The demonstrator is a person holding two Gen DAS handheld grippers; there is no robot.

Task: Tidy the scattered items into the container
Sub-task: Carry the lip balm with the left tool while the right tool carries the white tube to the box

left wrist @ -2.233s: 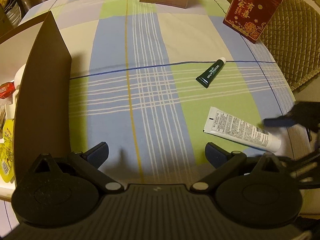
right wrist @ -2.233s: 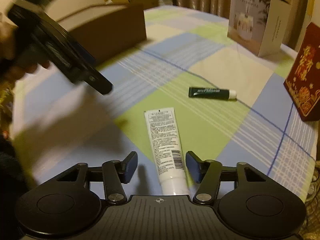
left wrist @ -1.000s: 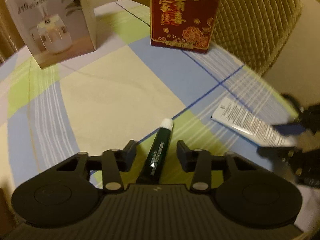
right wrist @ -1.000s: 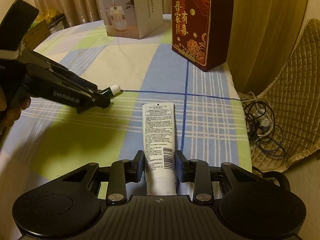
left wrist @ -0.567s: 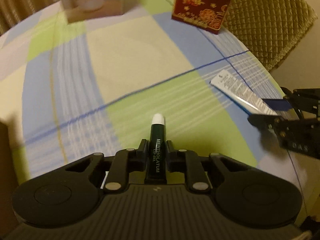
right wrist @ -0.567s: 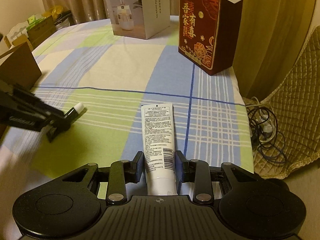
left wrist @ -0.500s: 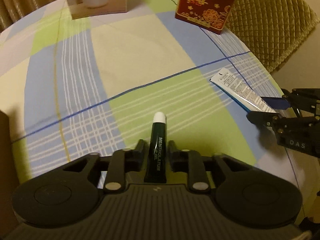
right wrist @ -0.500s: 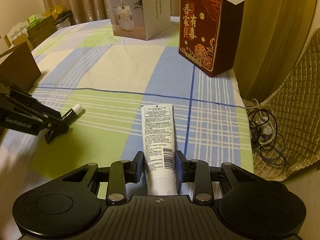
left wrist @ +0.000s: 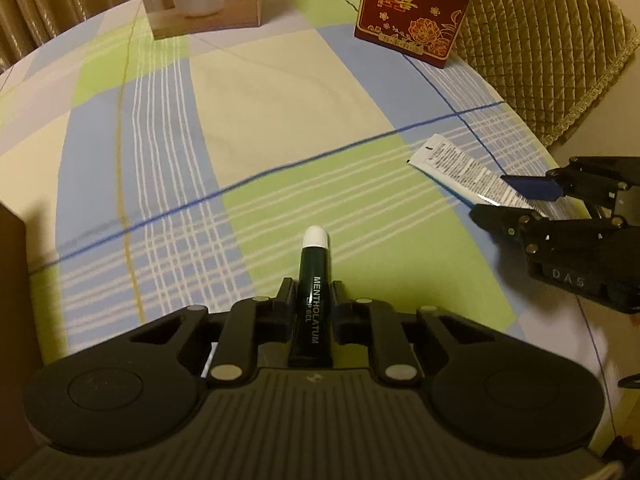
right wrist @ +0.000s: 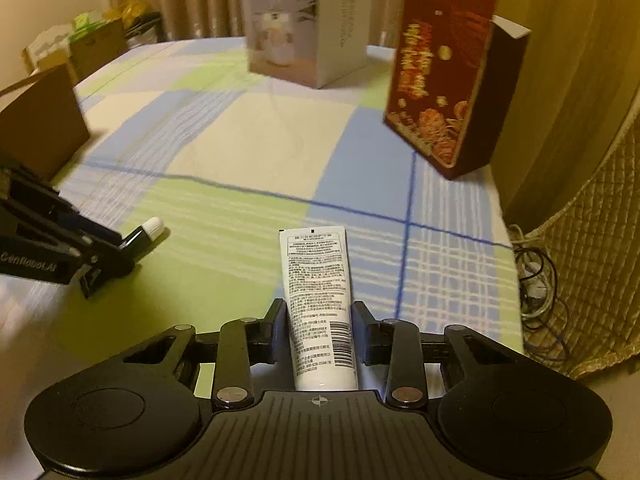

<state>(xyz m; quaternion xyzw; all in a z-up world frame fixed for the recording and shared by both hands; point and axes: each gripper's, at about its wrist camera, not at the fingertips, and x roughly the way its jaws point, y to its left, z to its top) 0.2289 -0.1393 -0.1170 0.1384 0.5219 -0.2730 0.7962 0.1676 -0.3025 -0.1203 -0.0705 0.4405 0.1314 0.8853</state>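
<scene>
Gripping a dark green lip-gel tube (left wrist: pixel 314 300), the left gripper (left wrist: pixel 313 300) is pinching it tight between both fingers, white cap pointing forward and out past the tips. Seen from the right wrist view, that tube (right wrist: pixel 145 232) is sticking out of the left gripper (right wrist: pixel 108 254) just over the green patch of the checked tablecloth (right wrist: pixel 248 152); can't tell if the cap is touching the cloth.

The right gripper (right wrist: pixel 320 328) is clamping a white tube (right wrist: pixel 320 296) with printed text and a barcode, fingers pressing on both its sides, crimped end pointing away. In the left wrist view the right gripper (left wrist: pixel 516 196) is showing at the right edge with the white tube (left wrist: pixel 460 168) poking out over the tablecloth (left wrist: pixel 280 92).

A brown cardboard box (right wrist: pixel 40 124), the container, is sitting at the far left of the table, well apart from both tubes. A red box (right wrist: pixel 444 76) and a white box (right wrist: pixel 304 20) are standing upright at the far side.
</scene>
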